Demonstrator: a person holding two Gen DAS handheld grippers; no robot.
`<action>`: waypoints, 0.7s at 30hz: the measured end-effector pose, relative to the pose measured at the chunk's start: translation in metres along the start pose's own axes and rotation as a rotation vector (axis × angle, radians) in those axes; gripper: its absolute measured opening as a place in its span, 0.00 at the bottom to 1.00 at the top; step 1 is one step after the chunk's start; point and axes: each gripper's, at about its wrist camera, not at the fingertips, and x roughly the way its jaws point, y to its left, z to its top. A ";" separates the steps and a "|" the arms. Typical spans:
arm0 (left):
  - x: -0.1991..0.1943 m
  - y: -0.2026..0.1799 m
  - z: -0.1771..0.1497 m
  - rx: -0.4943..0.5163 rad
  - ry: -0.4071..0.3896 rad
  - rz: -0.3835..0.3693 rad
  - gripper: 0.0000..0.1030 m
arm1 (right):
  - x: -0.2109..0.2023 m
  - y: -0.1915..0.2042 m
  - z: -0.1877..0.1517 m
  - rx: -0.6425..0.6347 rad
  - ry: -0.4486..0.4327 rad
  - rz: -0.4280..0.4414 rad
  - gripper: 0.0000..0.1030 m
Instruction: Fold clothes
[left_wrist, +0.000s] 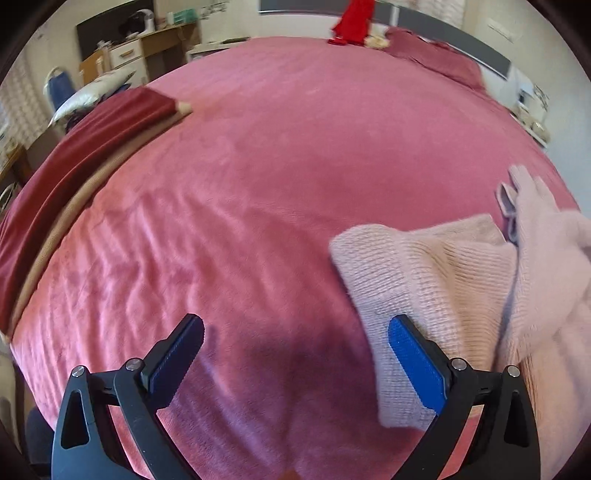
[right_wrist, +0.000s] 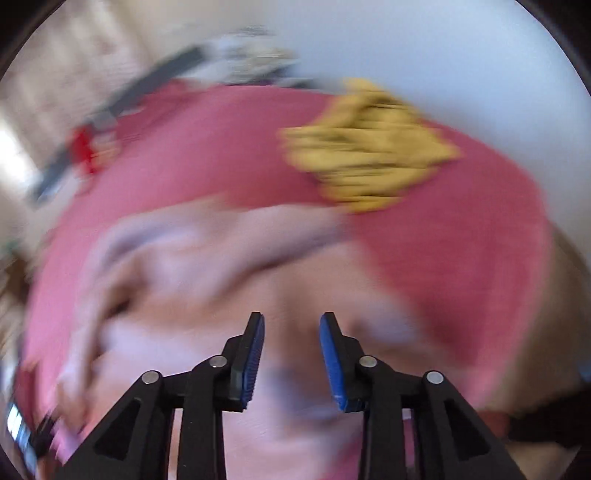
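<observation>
A pale pink knitted sweater (left_wrist: 461, 288) lies crumpled on the pink bedspread (left_wrist: 258, 166) at the right of the left wrist view. My left gripper (left_wrist: 295, 328) is wide open and empty just above the bed; its right finger (left_wrist: 417, 365) overlaps the sweater's near edge. In the right wrist view, which is badly motion-blurred, the same pale pink sweater (right_wrist: 221, 266) spreads under my right gripper (right_wrist: 291, 317). Its jaws stand partly open with nothing between them.
A yellow garment (right_wrist: 369, 147) lies bunched on the bed beyond the sweater. A dark red folded cloth (left_wrist: 92, 147) lies along the bed's left edge. A red item (left_wrist: 351, 22) and pillows (left_wrist: 436, 55) sit at the headboard. Desk and furniture stand at far left.
</observation>
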 end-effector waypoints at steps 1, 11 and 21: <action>-0.004 0.000 -0.005 0.021 -0.010 -0.003 0.98 | 0.010 0.018 -0.007 -0.050 0.049 0.094 0.34; -0.047 -0.096 -0.035 0.449 -0.203 -0.136 0.98 | 0.085 0.129 -0.079 -0.305 0.336 0.294 0.34; 0.026 -0.124 0.001 0.435 0.027 -0.336 0.98 | 0.077 0.093 -0.088 -0.263 0.362 0.256 0.34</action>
